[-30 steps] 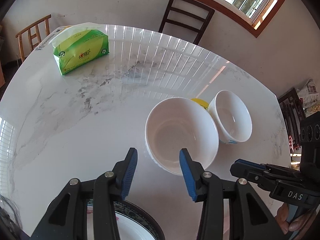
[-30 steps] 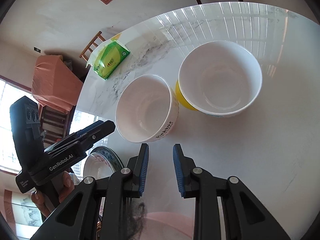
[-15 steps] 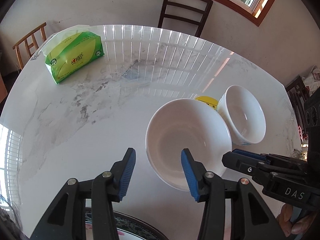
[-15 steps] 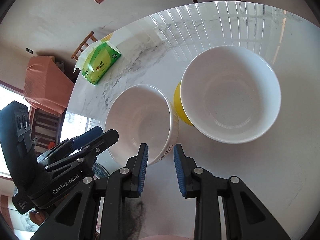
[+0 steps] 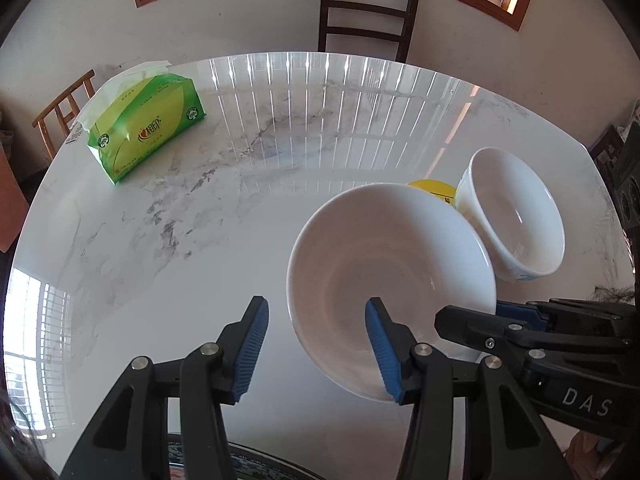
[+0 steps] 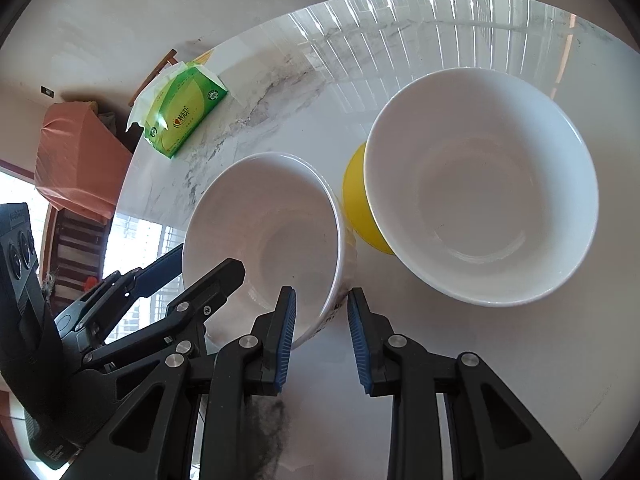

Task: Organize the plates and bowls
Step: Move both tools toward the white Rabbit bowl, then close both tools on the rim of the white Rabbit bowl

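A white marble bench (image 5: pixel 168 240) fills both views under a wood-framed window, with a dark chair (image 5: pixel 366 16) at the far side. At the upper left of the left wrist view lies a green tissue pack (image 5: pixel 146 128), well apart from the crockery. Low in that frame the left gripper (image 5: pixel 316 348) stands with its fingers wide and empty; one blue finger hangs over the inside of the wide white bowl (image 5: pixel 390 280), the other outside its near rim, so the rim sits between them. To the right, the yellow dish (image 5: pixel 434 191) peeks out between the wide bowl and the deeper white bowl (image 5: pixel 516 216), and a patterned plate (image 5: pixel 256 464) shows at the bottom edge. In the right wrist view the right gripper (image 6: pixel 322 344) has its fingers narrowly parted, straddling the near wall of the wide bowl without yet pinching it. Both grippers crowd the same bowl, so they may knock each other, in my judgement. A thin rim on smooth glazed china could also slip from the pads, and the bowl could tip. Lifting it carelessly might clip the yellow dish just beside it.
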### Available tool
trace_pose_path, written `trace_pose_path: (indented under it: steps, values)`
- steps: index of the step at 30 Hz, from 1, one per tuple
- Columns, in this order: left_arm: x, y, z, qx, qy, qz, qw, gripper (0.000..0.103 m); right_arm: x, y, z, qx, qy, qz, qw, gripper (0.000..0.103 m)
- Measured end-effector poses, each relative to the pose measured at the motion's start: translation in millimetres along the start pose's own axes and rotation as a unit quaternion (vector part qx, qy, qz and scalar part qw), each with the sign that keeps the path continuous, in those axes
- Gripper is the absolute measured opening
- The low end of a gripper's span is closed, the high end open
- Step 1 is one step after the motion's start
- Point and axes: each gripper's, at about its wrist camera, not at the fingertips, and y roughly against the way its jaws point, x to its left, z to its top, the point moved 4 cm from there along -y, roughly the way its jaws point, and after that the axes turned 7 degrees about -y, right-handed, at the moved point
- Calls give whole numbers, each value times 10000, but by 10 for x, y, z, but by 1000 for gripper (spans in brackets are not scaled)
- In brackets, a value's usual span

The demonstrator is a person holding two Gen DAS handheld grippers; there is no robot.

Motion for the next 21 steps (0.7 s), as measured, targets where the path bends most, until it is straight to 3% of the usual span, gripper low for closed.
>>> trace_pose_path:
  steps: [5,7,8,12,16,21]
  values:
    - [31,-133,-26,108,337,-338,9988,51,-7,-17,11,61,8,10,10000,27]
    - [41,-190,-48,188,516,-575,9968,36,7,-24,16,72,63,-34,9999,25]
    - [57,-224,-68,274,596,-533,9964,25,15,-31,24,68,85,-52,9999,25]
    - [82,-237,-108,251,682,-363,9967,18,40,-31,36,7,220,-121,9997,22]
    - [65,-103,-150,51,603,13,9982,16,50,-16,23,-10,303,-41,9995,18]
    - [31,184,-223,-229,641,114,9976,16,113,130,-67,-129,395,134,9990,18]
